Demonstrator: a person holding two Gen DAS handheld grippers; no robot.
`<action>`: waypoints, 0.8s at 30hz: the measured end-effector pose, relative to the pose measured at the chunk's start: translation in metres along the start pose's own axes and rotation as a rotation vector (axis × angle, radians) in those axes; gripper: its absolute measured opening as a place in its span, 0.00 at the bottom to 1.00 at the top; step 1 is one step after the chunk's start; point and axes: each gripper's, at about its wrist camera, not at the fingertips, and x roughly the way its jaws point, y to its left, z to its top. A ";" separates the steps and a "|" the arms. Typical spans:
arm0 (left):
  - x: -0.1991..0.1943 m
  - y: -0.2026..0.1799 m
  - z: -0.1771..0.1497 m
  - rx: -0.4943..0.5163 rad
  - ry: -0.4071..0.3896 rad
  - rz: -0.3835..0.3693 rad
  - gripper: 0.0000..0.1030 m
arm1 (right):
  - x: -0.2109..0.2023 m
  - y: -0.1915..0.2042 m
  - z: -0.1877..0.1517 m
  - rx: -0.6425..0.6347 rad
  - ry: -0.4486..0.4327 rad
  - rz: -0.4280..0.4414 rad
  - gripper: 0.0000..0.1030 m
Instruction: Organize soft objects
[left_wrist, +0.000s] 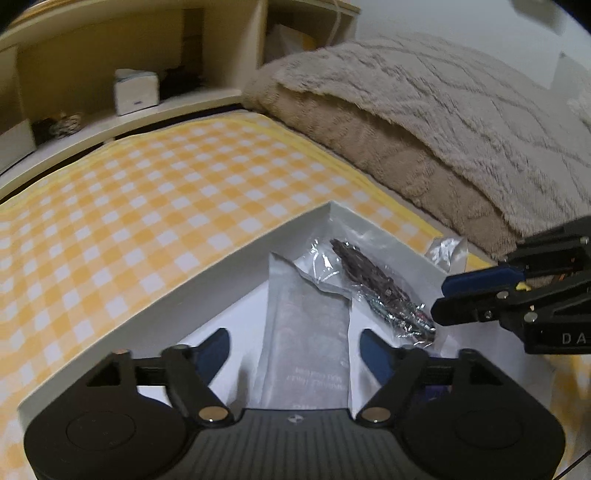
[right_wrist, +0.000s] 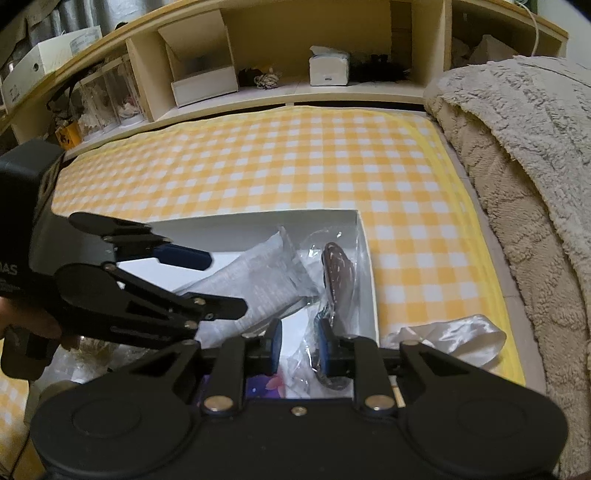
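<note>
An open white box (left_wrist: 255, 264) (right_wrist: 258, 220) lies on the yellow checked sheet. Inside it are a frosted white packet (left_wrist: 306, 325) (right_wrist: 255, 275) and a clear plastic bag with a dark brown item (left_wrist: 369, 280) (right_wrist: 338, 269). My left gripper (left_wrist: 295, 352) (right_wrist: 225, 282) hovers open over the packet, its blue pads apart on either side and not touching it. My right gripper (right_wrist: 300, 345) (left_wrist: 439, 300) comes in from the right. Its jaws are narrowed onto the crinkled near end of the clear bag, whose plastic sits between the pads.
A thick beige fluffy blanket (left_wrist: 424, 110) (right_wrist: 535, 166) is piled along the right. A shiny white wrapper (right_wrist: 454, 339) (left_wrist: 447, 251) lies just outside the box's right wall. Behind the checked sheet (left_wrist: 147, 192) stands a shelf unit with a tissue box (right_wrist: 328, 66) and cartons.
</note>
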 end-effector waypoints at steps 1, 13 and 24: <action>-0.005 0.001 0.000 -0.013 -0.004 0.005 0.85 | -0.002 0.000 0.000 0.003 -0.002 0.001 0.21; -0.076 -0.007 0.000 -0.077 -0.036 0.086 1.00 | -0.050 0.007 0.000 0.076 -0.060 -0.042 0.66; -0.153 -0.013 -0.010 -0.134 -0.096 0.153 1.00 | -0.100 0.040 0.007 0.087 -0.134 -0.092 1.00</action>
